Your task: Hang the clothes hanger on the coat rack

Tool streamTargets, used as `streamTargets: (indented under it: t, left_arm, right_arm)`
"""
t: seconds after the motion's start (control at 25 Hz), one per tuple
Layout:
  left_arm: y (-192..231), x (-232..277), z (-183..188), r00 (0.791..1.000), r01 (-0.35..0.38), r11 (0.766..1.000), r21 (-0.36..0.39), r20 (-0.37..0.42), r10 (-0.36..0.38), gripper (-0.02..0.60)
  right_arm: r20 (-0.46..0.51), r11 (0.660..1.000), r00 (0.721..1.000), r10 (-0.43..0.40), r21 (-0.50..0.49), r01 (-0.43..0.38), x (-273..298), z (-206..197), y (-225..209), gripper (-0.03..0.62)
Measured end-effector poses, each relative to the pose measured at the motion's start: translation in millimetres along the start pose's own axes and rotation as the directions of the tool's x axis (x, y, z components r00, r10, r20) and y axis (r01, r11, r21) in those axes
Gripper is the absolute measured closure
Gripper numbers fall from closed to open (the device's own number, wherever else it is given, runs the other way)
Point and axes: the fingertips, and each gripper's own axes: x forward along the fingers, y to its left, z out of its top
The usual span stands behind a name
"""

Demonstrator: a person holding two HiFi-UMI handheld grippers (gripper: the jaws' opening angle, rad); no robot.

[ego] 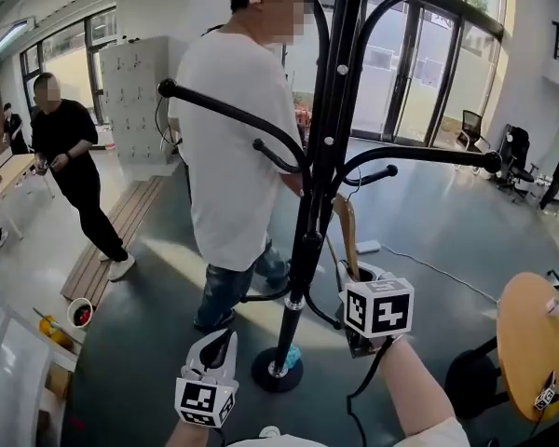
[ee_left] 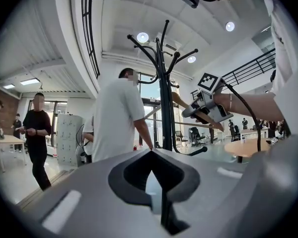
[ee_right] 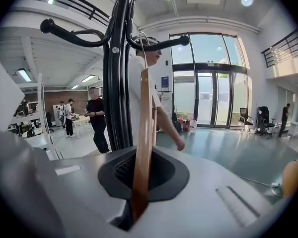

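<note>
- Right gripper is pinching the wooden hanger by its lower end. The hanger is standing upright at frame centre, its hook just beside an arm of the coat rack, apparently not yet over it.
- Left gripper is sitting pressed together, empty.
- Risk: the hook glancing off the arm and twisting the hanger in the pinch, or the hanger bumping the person standing just behind the rack.
- Glossy grey floor is reflecting light; glass doors behind; round table lower right.

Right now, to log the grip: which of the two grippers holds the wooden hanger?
The right gripper, with its jaws shut on the wooden hanger; the left gripper is shut on nothing.
</note>
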Motion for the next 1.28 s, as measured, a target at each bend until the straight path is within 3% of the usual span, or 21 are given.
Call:
streamTargets:
  t: [0.52,0.6,0.68,0.8,0.88,1.12,1.28]
  left_arm:
    - [4.0,0.7,-13.2,1.000,0.007,1.000,-0.017,-0.025,-0.008,0.581]
    - [-0.5,-2.6,-10.3,1.000,0.009,1.000,-0.020,-0.019,-0.010,0.581]
    - [-4.9,-5.5,-5.1,1.000,0.017,0.999,-0.034,-0.006,-0.017,0.581]
    - [-11.1,-7.6,4.3,1.000,0.027,0.998,-0.050,0.017,-0.026,0.581]
    - [-15.4,-9.9,11.3,0.999,0.027,0.999,-0.041,0.028,-0.026,0.581]
    - [-42.0,-21.8,31.2,0.998,0.036,0.999,-0.005,0.058,-0.035,0.581]
    - [-63.3,-34.4,40.2,0.996,0.040,0.999,0.014,0.074,-0.041,0.581]
  right_arm:
    - [-0.018,0.998,1.000,0.008,0.058,-0.007,10.0,-19.7,-3.8,0.563]
    - [0.008,0.998,1.000,0.014,0.056,-0.014,4.0,-17.9,-3.8,0.555]
    - [0.078,0.999,0.997,0.014,0.037,-0.017,-4.3,-9.8,-3.1,0.507]
    - [0.201,1.000,0.980,0.003,-0.029,0.003,-22.7,6.1,-1.5,0.359]
    - [0.257,0.999,0.966,-0.007,-0.049,0.020,-37.3,12.7,-1.4,0.328]
    - [0.425,0.997,0.905,0.040,-0.076,-0.008,-99.8,22.0,7.8,0.328]
    - [0.492,0.996,0.870,0.028,-0.083,0.015,-143.3,8.2,12.2,0.396]
